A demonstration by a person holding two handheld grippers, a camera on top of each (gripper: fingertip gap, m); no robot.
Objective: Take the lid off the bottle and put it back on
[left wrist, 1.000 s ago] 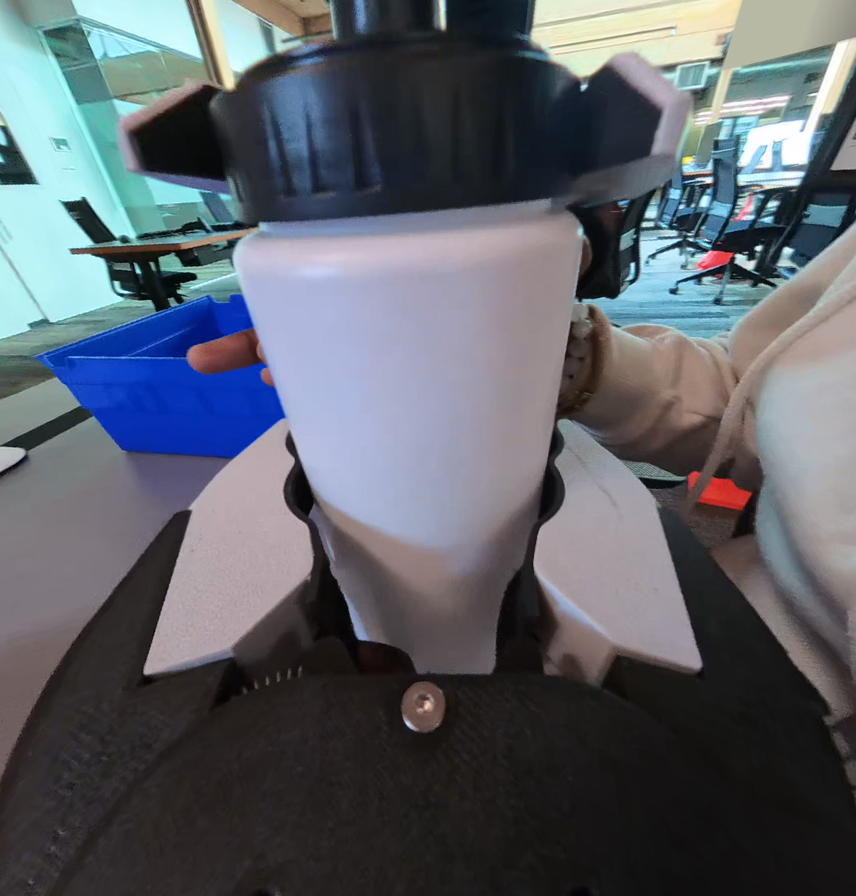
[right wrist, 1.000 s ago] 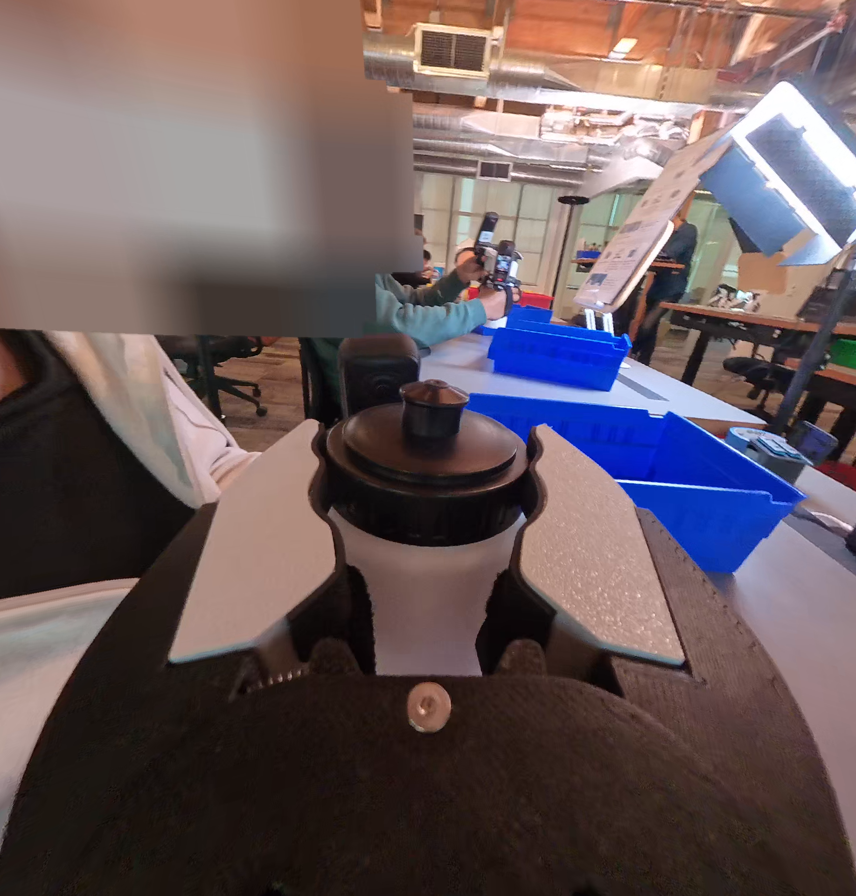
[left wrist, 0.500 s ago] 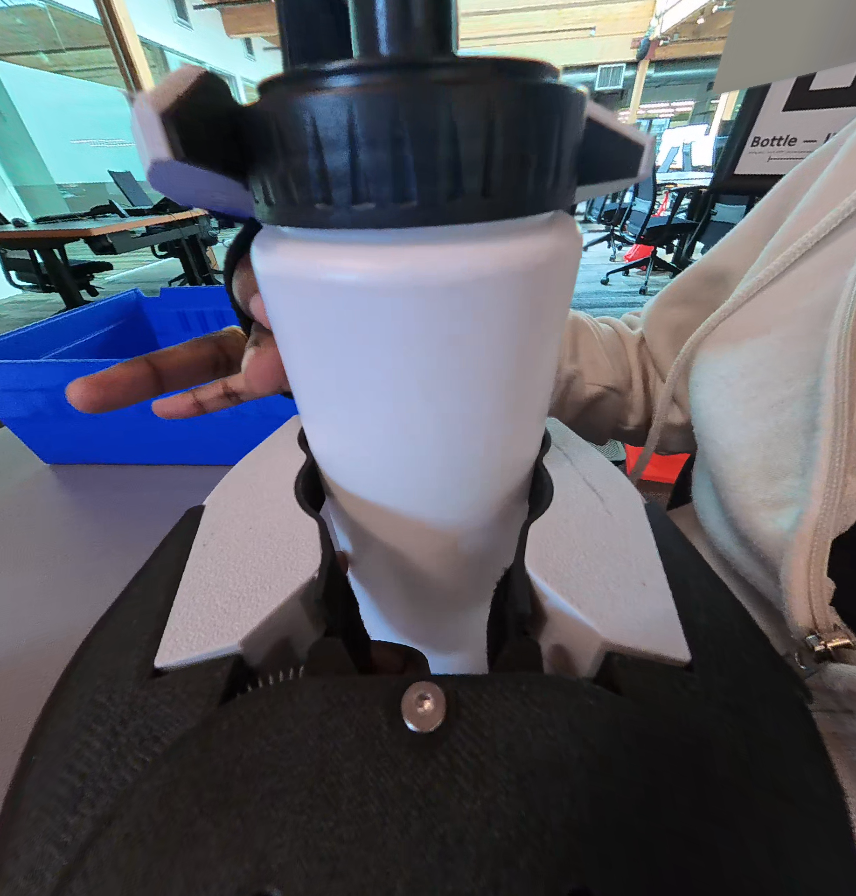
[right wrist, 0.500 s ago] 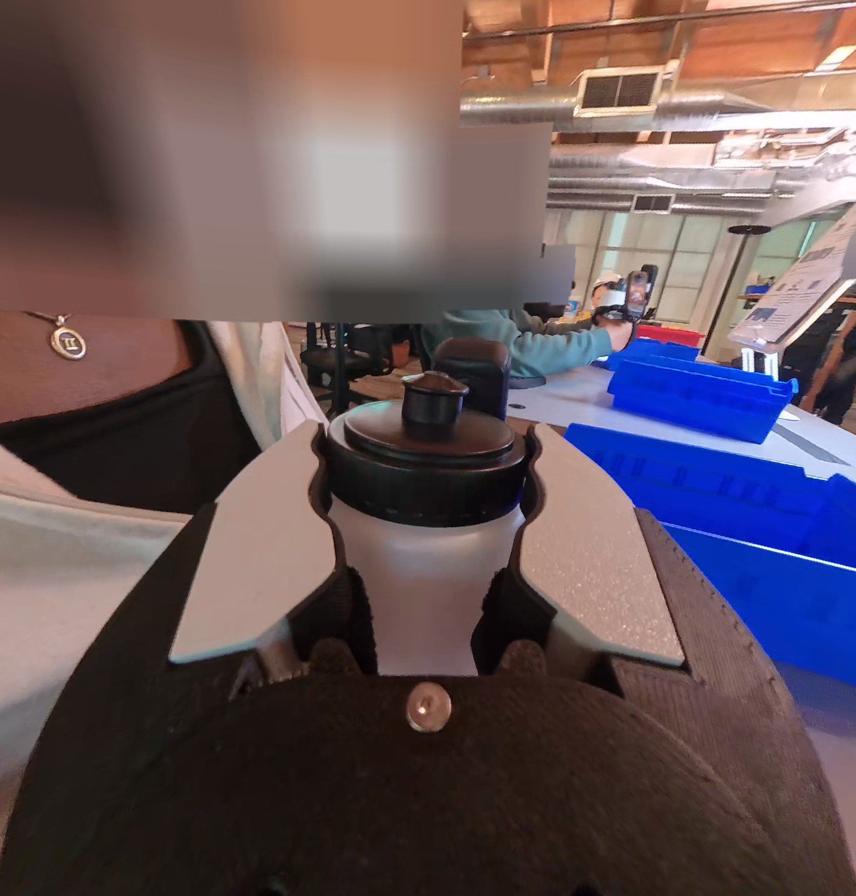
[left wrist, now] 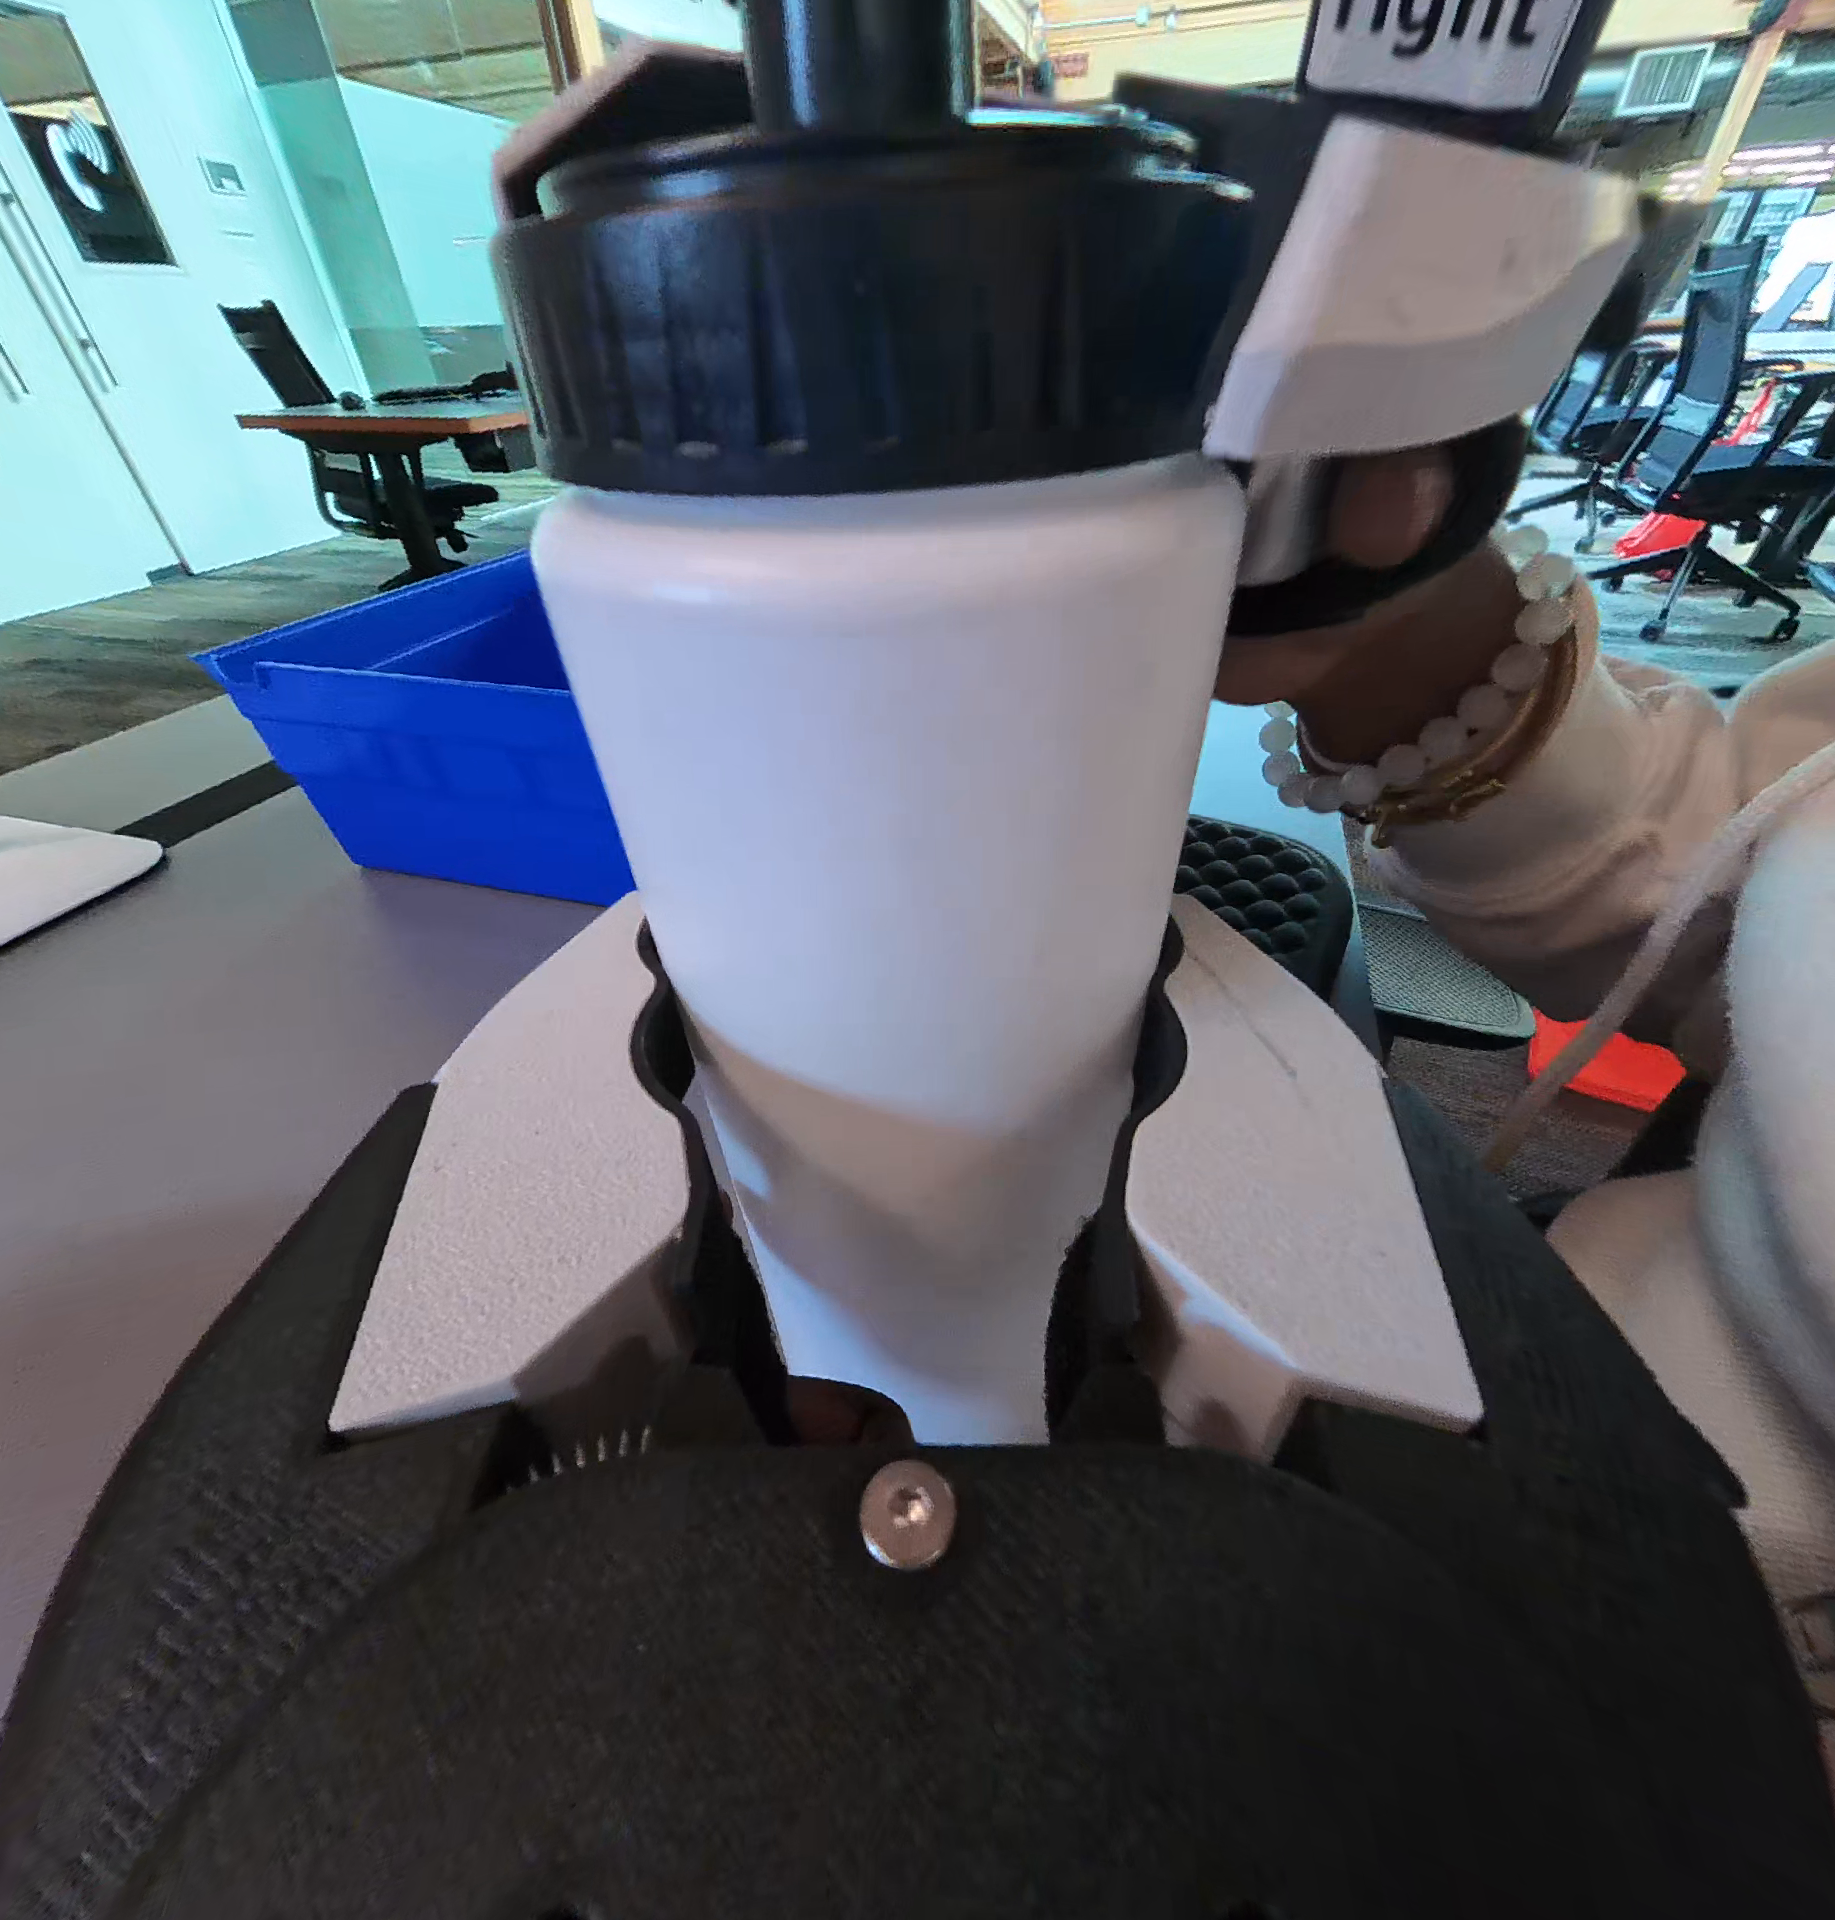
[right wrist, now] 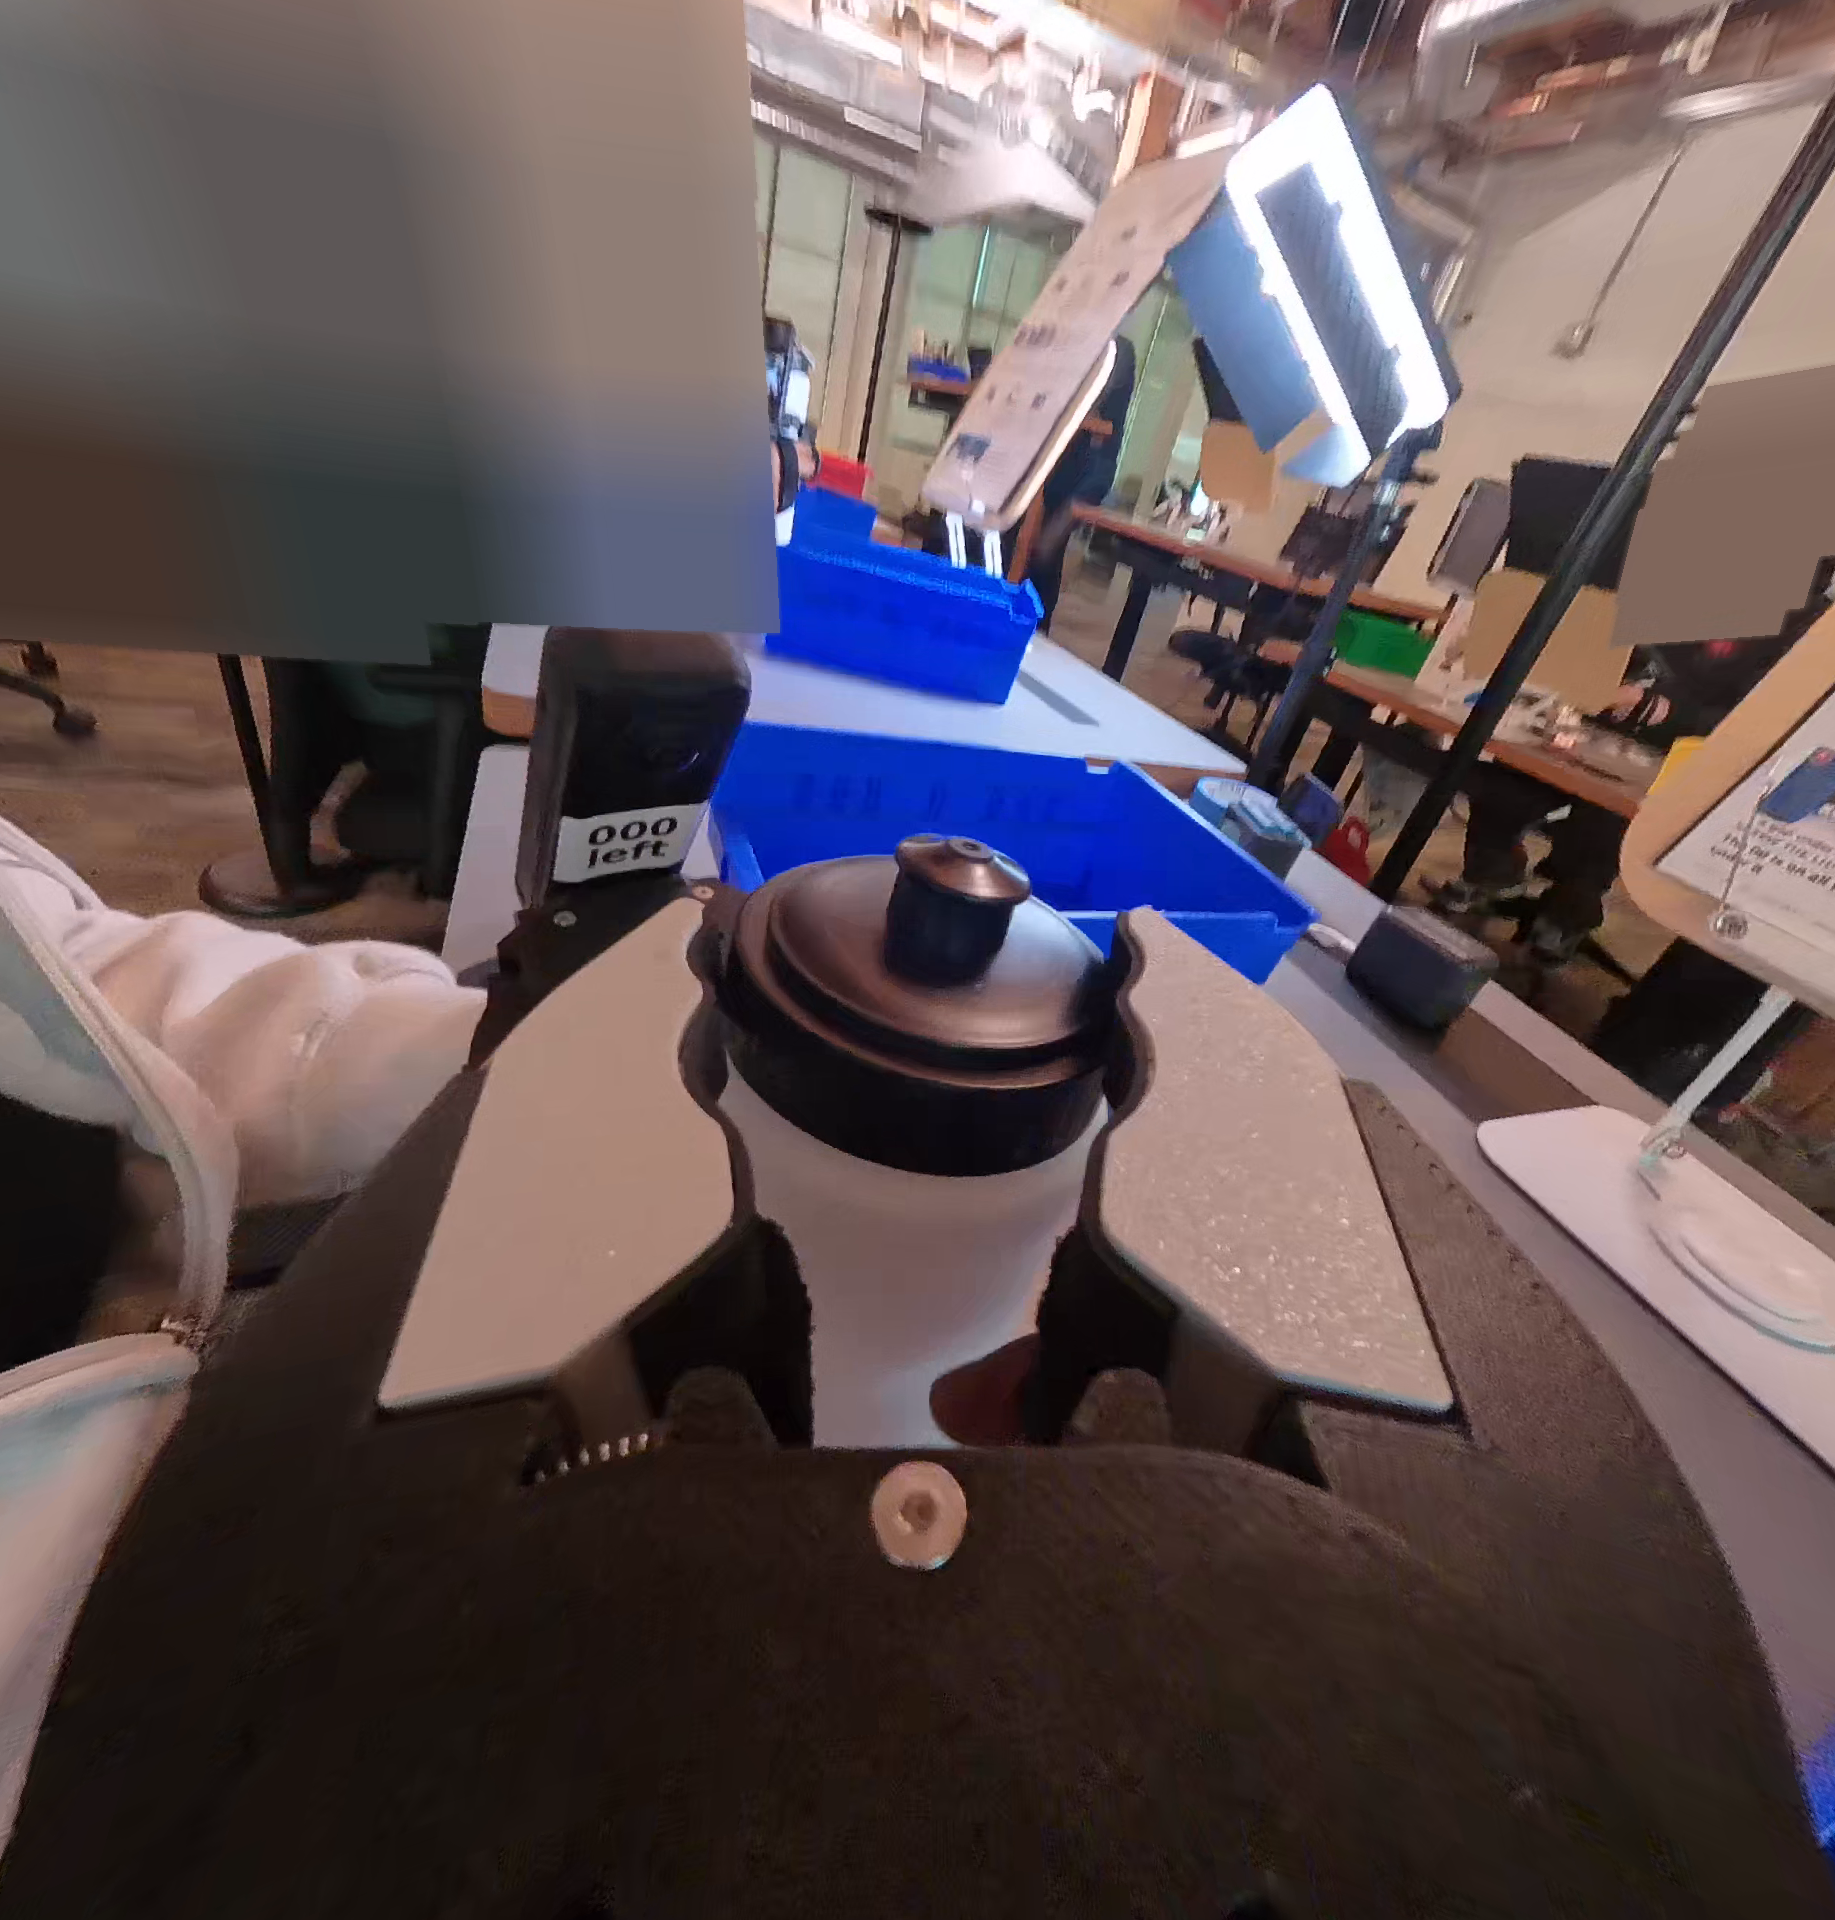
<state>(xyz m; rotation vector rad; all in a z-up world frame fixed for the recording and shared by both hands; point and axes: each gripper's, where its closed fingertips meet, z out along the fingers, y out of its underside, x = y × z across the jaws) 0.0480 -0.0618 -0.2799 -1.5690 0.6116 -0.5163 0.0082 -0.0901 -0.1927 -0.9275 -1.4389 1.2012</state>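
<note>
A white bottle (left wrist: 892, 810) stands upright in my left gripper (left wrist: 908, 956), which is shut on its lower body. Its black ribbed lid (left wrist: 871, 343) with a spout sits on the bottle's top. My right gripper (right wrist: 915, 935) is shut on the lid (right wrist: 913, 1049) from the side, with the bottle's white shoulder (right wrist: 913, 1247) showing below it. One of the right gripper's grey fingers (left wrist: 1412, 270) shows at the lid's right in the left wrist view. The left gripper's black body (right wrist: 632, 748) shows behind the bottle in the right wrist view.
A blue bin (left wrist: 414, 748) stands on the grey table (left wrist: 165, 1091) behind the bottle, and more blue bins (right wrist: 996, 831) lie farther along. A white sign stand base (right wrist: 1671, 1247) and a small grey box (right wrist: 1422, 966) are at the right. A person's cream sleeve (left wrist: 1567, 831) is close by. My hands' fingertips stand some 9 cm from each other.
The right gripper has turned around the lid: its fingers moved from the lid's left and right sides to front right and back left. The right view swung toward the table.
</note>
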